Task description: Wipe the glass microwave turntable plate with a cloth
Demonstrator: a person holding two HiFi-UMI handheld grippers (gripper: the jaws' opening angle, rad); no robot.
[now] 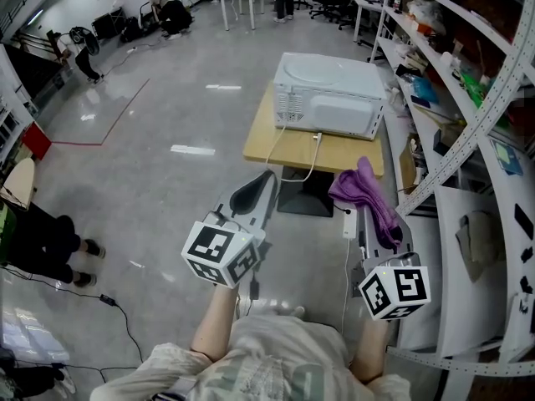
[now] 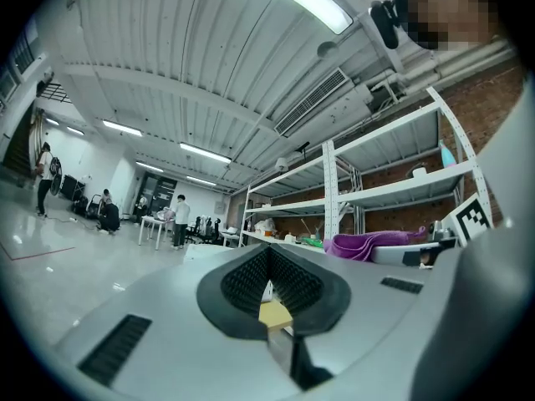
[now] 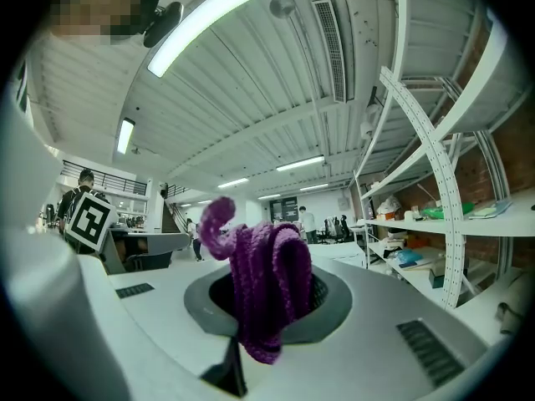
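The microwave [image 1: 328,95] shows only its back, so its door and inside are hidden. Nearer than the microwave, the purple cloth [image 1: 355,182] covers the jaw tips of the right gripper [image 1: 368,195]. On the shelves [image 1: 451,65] right of the microwave, the items are too small to tell

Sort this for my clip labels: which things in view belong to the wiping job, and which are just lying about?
Job: purple knitted cloth, clamped in the right gripper; white microwave oven on the wooden table; left gripper, shut, empty.
Lying about: white metal shelving rack; black floor cable.
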